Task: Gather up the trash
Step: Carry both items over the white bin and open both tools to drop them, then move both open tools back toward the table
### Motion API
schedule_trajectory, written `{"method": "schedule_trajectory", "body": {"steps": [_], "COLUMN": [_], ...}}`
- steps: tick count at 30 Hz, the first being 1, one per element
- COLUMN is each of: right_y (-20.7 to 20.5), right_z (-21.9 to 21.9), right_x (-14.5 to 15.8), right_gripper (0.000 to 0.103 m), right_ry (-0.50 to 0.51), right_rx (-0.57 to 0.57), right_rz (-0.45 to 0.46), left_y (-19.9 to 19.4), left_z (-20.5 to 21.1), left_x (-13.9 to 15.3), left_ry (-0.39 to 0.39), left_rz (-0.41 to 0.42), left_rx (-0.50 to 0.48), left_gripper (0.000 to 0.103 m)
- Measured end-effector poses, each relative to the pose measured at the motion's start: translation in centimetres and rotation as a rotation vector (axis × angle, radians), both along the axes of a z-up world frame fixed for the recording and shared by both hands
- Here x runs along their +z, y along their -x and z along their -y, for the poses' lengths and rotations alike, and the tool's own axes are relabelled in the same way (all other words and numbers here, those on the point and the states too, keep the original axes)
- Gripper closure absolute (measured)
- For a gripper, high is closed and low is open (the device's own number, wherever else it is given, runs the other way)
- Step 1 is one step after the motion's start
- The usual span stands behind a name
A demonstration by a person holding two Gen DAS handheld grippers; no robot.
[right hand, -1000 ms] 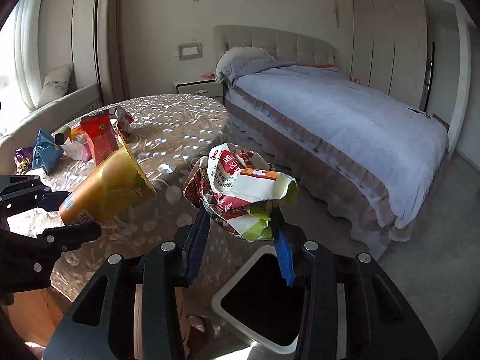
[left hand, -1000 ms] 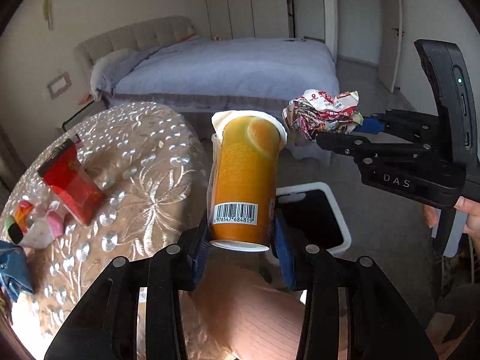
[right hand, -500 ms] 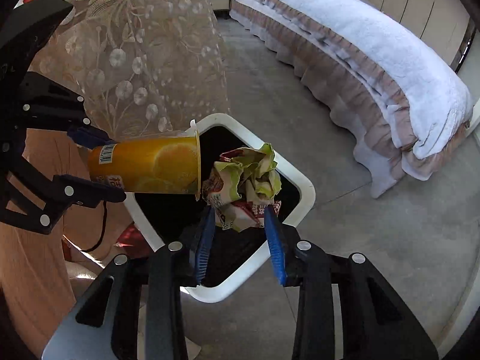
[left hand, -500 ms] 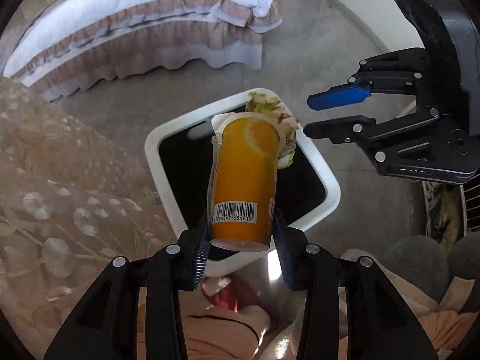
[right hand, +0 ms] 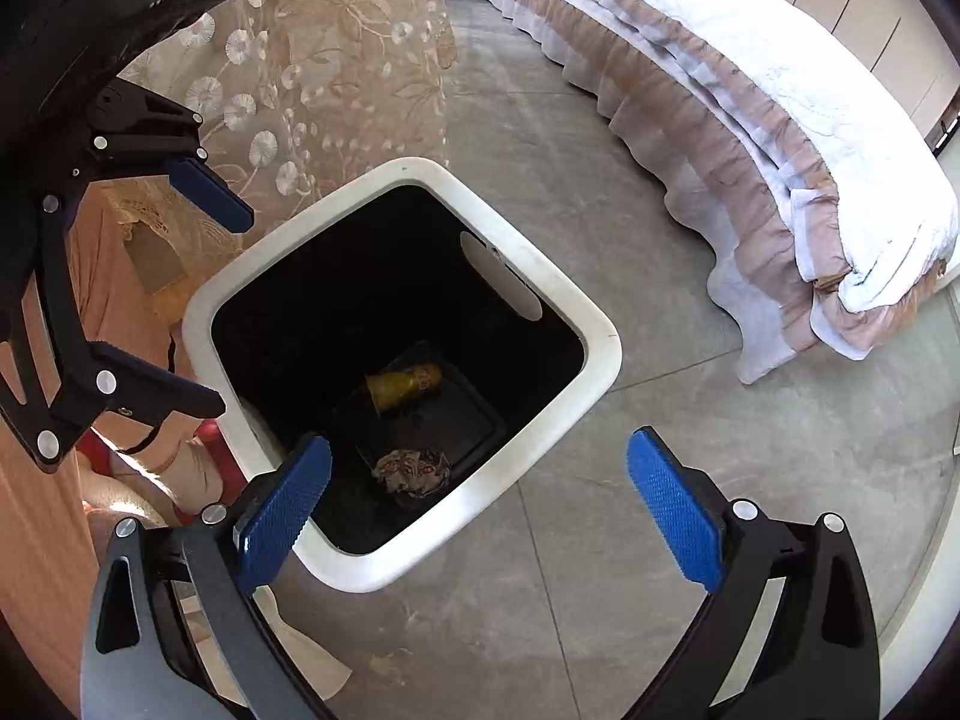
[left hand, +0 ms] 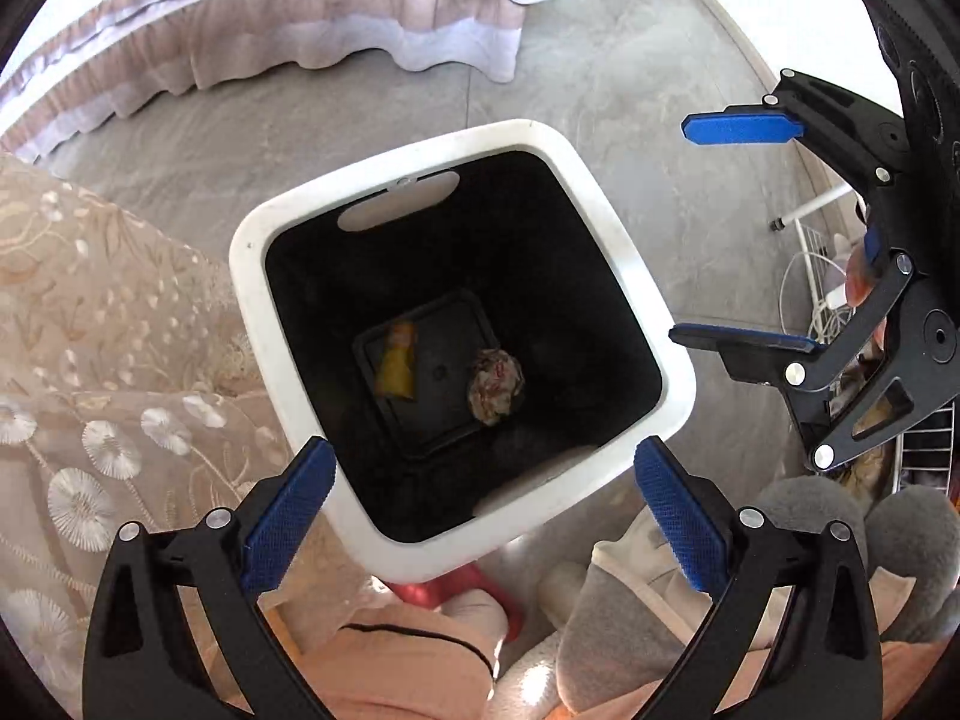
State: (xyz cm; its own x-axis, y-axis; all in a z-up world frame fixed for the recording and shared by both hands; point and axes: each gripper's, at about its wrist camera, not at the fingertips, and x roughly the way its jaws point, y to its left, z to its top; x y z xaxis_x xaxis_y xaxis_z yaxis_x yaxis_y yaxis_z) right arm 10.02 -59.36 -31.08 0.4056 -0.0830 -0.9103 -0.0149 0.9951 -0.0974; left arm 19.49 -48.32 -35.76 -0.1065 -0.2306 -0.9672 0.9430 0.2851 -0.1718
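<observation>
white-rimmed bin point(left hand: 630, 276) on grey floor, standing just beside lace tablecloth point(left hand: 90, 372) and near bed skirt point(left hand: 300, 42), mouth up and unobstructed, so well placed for drops from above. orange cup point(left hand: 397, 360) lying on its side at black bottom, crumpled wrapper point(left hand: 495, 385) close beside it, apart from it; both seen again from right wrist view, cup point(right hand: 403, 387) farther in, wrapper point(right hand: 414, 471) nearer. left gripper point(left hand: 480, 516) pointed steeply down over bin mouth, jaws just opened to full spread, nothing between blue pads; same gripper visible at left edge of other view point(right hand: 210, 294), equally wide and empty. right gripper point(right hand: 480, 513) likewise aimed down at bin edge, jaws just swung wide apart, holding nothing; seen from left wrist view too point(left hand: 741, 228), pads well apart. both poised over opening presumably so released pieces fall straight in rather than onto floor. judged: this pair of items delivered; whether more trash remains elsewhere not shown.
</observation>
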Motion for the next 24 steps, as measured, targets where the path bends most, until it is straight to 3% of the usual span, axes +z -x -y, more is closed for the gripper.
{"method": "schedule_trajectory", "body": {"steps": [5,17,24], "right_y": [0.0,0.3,0.6], "right_z": [-0.7,-4.7,-7.7], "right_x": [2.3,11.0,16.1], "right_gripper": [0.005,0.005,0.005], "right_ry": [0.010,0.033,0.032], "right_rx": [0.005,0.076,0.104], "right_rz": [0.053,0.233,0.354], "left_y": [1.0,3.2,3.5], "left_z": [-1.4,-7.2,-11.4], "left_x": [2.9,12.1,16.3], "left_ry": [0.052,0.228,0.309], "left_rz": [0.039,0.180,0.338], "left_rx": [0.010,0.058,0.168], "left_gripper": [0.005,0.005,0.005]}}
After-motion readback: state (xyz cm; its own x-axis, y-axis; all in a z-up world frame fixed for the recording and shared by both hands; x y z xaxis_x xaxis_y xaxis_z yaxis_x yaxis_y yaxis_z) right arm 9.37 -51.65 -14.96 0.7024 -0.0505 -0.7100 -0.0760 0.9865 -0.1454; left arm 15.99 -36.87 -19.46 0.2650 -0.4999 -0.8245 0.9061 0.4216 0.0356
